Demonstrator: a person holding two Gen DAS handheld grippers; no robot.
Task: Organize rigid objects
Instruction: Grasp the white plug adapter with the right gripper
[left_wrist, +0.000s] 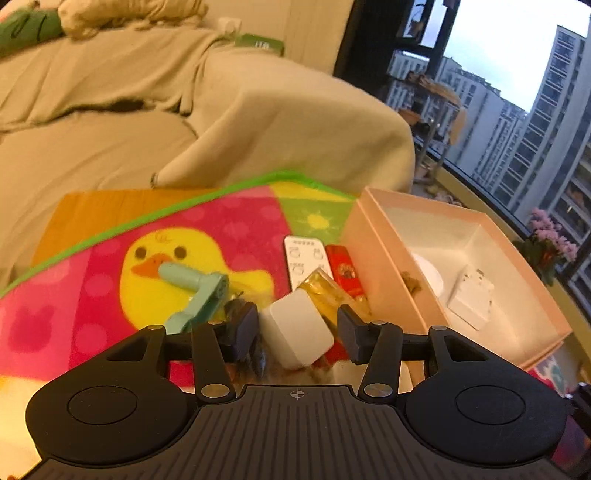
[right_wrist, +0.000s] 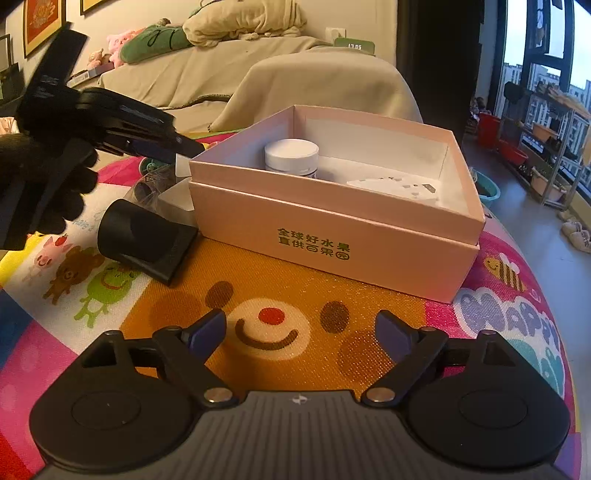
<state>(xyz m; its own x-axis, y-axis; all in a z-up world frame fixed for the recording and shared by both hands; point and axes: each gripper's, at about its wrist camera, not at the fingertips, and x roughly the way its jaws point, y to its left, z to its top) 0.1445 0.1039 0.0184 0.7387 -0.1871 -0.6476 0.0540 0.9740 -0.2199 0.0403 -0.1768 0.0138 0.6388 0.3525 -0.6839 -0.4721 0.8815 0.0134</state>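
Note:
My left gripper (left_wrist: 297, 323) is shut on a white cube-shaped block (left_wrist: 301, 338), which sits tilted between the pads. In the right wrist view the left gripper (right_wrist: 177, 153) hangs at the near-left corner of the open pink box (right_wrist: 332, 229), the white block (right_wrist: 183, 166) just showing under it. The box holds a white jar (right_wrist: 291, 155) and a white plug adapter (right_wrist: 399, 186). My right gripper (right_wrist: 299, 330) stands open over the bear face on the mat, nothing between its fingers.
On the mat left of the pink box (left_wrist: 384, 266) lie a teal crank handle (left_wrist: 195, 291), a white remote (left_wrist: 306, 262), a red packet (left_wrist: 343, 269) and a yellow clear bottle (left_wrist: 325, 291). A black nozzle (right_wrist: 144, 240) lies by the box corner. A beige sofa (right_wrist: 221, 74) stands behind.

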